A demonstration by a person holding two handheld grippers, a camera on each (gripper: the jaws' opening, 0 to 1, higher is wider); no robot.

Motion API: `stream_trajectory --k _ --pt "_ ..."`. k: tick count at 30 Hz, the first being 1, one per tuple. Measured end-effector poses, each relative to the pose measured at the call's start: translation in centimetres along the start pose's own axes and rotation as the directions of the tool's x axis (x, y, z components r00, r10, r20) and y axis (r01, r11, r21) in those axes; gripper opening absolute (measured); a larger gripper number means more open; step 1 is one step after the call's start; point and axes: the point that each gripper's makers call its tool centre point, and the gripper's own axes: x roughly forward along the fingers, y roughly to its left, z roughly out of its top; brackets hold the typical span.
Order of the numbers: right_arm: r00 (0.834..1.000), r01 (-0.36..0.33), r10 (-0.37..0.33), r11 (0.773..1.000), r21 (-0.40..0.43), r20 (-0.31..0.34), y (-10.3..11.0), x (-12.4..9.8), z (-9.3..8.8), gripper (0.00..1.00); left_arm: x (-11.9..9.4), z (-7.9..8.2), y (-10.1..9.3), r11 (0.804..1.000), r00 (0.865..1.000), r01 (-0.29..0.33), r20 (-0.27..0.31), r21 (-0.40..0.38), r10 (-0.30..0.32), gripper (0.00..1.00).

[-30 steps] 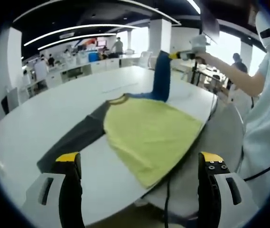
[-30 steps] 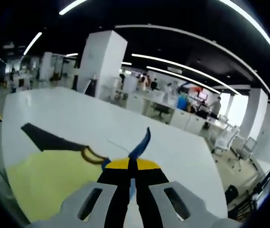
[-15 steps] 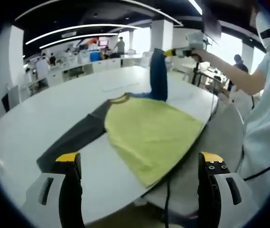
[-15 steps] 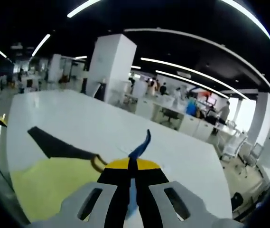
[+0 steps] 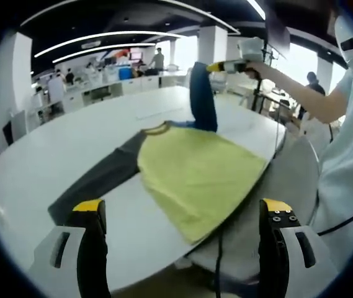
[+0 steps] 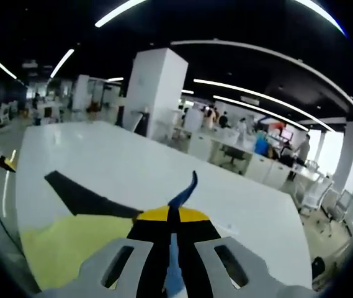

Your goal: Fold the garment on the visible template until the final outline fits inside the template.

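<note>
The right gripper [image 5: 216, 66] is clenching the blue sleeve [image 5: 202, 98], lifting it above the yellow garment [image 5: 198, 171] lying on the white table [image 5: 52, 155]. The left gripper [image 5: 182, 214] is hanging released, well apart. Judged first fold: next, laying the sleeve across the body.

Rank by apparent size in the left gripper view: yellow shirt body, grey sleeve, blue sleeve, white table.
1. white table
2. yellow shirt body
3. grey sleeve and blue sleeve: unsure. The grey one looks longer, but it lies nearer the camera, while the blue one hangs lifted from the right tool farther off.
</note>
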Motion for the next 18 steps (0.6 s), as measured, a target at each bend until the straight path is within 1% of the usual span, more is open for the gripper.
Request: stream_trajectory --k 8,11,18 --pt "0.999 -0.045 0.045 0.999 -0.008 0.000 1.5 1.4 0.2 0.03 -0.2 -0.1 0.2 1.000 1.000 -0.004 0.001 -0.001 0.004 1.00" --pt "0.998 -0.057 0.057 0.998 -0.009 0.000 2.3 1.6 0.2 0.03 -0.2 -0.1 0.2 1.000 1.000 -0.004 -0.001 0.001 0.004 1.00" --pt "0.996 -0.090 0.090 0.996 -0.011 -0.004 3.3 2.3 0.1 0.03 -0.2 0.0 0.2 1.000 1.000 -0.006 -0.003 0.005 0.006 1.00"
